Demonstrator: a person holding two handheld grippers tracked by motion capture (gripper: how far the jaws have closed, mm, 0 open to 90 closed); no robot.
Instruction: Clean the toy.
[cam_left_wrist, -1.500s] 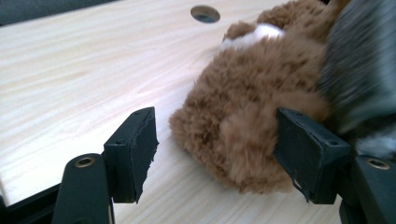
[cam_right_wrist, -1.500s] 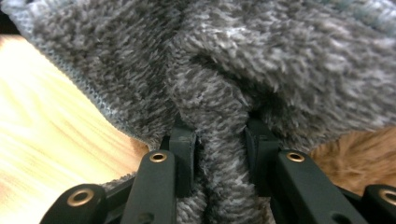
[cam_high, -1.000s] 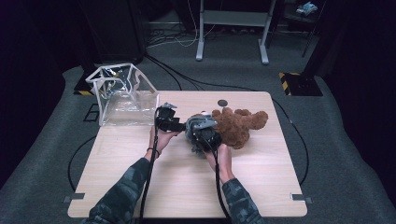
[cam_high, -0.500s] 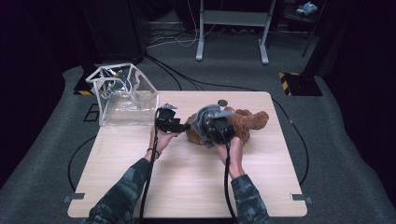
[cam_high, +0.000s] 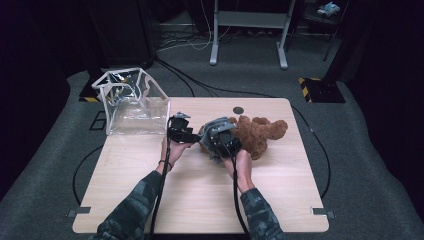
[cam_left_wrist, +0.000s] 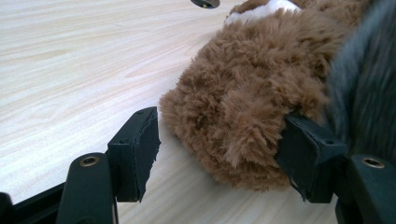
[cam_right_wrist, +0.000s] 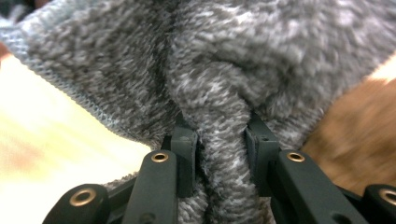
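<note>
A brown teddy bear lies at the middle of the wooden table. Grey knitted fabric is bunched at the bear's left end. In the right gripper view, my right gripper is shut on a fold of that fabric. My left gripper is open around a furry brown limb of the bear. Its right pad touches the fur, while its left pad stands clear of it. The grey knit shows just beyond that limb. In the high view both hands meet at the bear's left side.
A clear plastic bag with white edging stands open at the table's back left corner. A small dark round disc lies on the table behind the bear. Cables trail from both grippers toward the front edge.
The right hand, with the grey knit in its gripper, shifted right over the bear half a second ago and has come back left. The left hand has stayed put.
</note>
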